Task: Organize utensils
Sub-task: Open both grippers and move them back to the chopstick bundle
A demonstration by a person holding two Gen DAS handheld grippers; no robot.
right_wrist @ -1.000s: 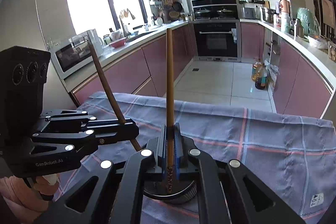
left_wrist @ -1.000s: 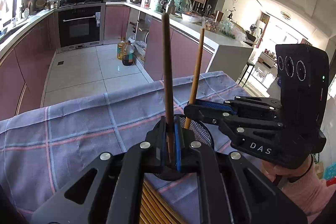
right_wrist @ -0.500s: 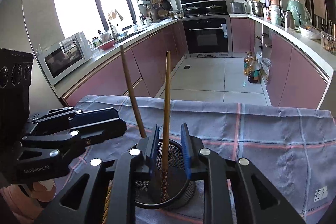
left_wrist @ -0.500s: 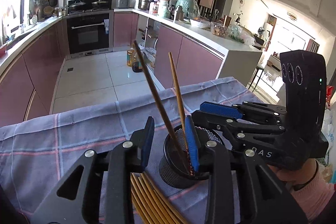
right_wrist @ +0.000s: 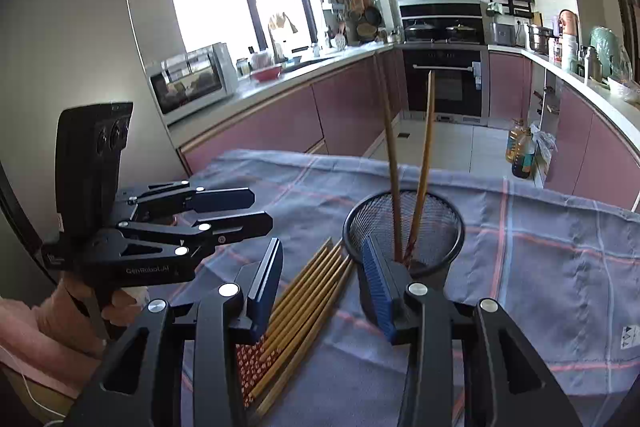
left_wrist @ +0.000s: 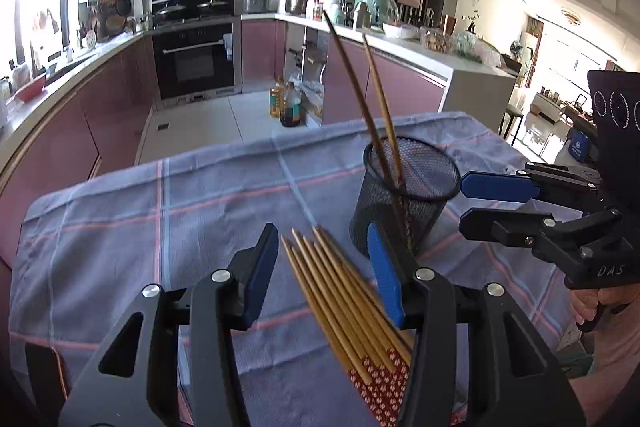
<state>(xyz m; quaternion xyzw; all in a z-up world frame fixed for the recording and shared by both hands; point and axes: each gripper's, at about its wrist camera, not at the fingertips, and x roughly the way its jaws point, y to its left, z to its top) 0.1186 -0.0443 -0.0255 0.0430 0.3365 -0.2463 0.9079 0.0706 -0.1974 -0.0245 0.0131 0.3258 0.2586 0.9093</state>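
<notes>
A black mesh cup [left_wrist: 404,203] [right_wrist: 440,215] stands on the cloth with two chopsticks leaning in it, a dark one [left_wrist: 352,79] [right_wrist: 390,155] and a lighter one [left_wrist: 380,87] [right_wrist: 424,147]. Beside the cup, a bundle of several bamboo chopsticks [left_wrist: 340,299] [right_wrist: 308,299] with red patterned ends lies flat. My left gripper [left_wrist: 322,271] [right_wrist: 260,209] hovers over the bundle, jaws opening, nothing between the pads. My right gripper [right_wrist: 322,279] [left_wrist: 464,203] hangs just short of the cup, jaws also opening and empty.
A blue-grey checked cloth [left_wrist: 160,211] [right_wrist: 560,267] covers the table; its far edge drops to the kitchen floor. A person's hands [right_wrist: 60,311] [left_wrist: 592,303] hold both grips. Counters and an oven stand well beyond.
Each gripper was shut on an upright chopstick over the cup. Both jaws have opened, the chopsticks now lean in the cup, and both grippers have drawn back toward the bundle.
</notes>
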